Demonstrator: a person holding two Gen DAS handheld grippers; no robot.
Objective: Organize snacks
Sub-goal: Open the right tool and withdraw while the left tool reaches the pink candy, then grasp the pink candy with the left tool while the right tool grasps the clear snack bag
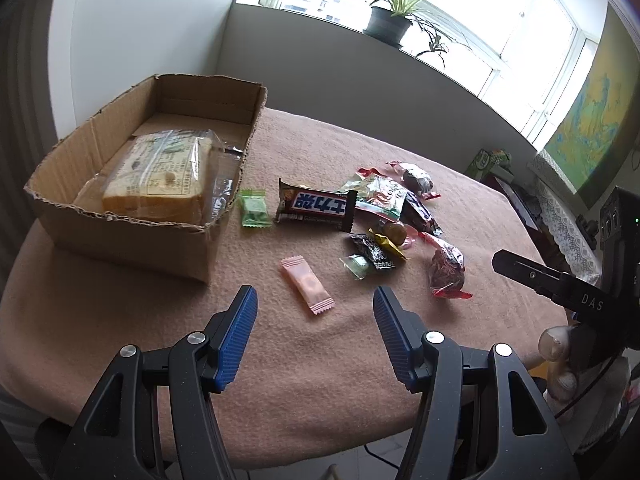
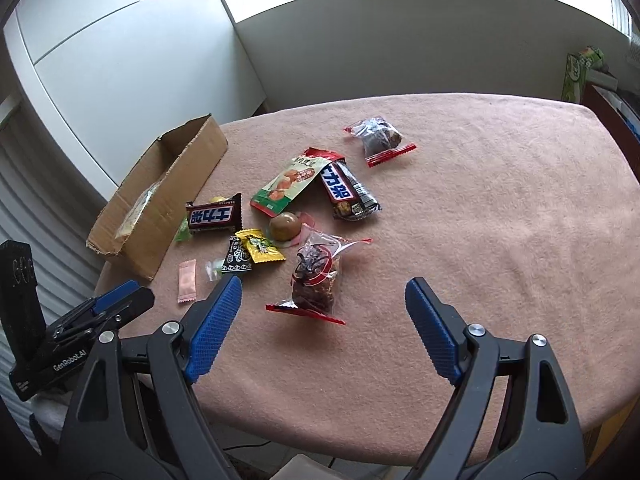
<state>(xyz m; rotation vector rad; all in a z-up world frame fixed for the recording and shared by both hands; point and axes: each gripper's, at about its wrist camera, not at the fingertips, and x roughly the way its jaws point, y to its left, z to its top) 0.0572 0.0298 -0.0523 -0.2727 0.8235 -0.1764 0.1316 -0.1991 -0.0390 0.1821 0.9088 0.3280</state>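
the table cloth (image 2: 480,220) is coloured pale pink. the cardboard box (image 1: 132,240) is brown. the gripper pads (image 1: 236,340) are ribbed blue. the small candy (image 1: 307,286) is wrapped in pink.

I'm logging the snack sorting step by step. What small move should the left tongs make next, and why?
Probably lower the left tongs onto the pink candy. They are open and empty, and it lies loose on the cloth just ahead, near the cardboard box holding only bread.
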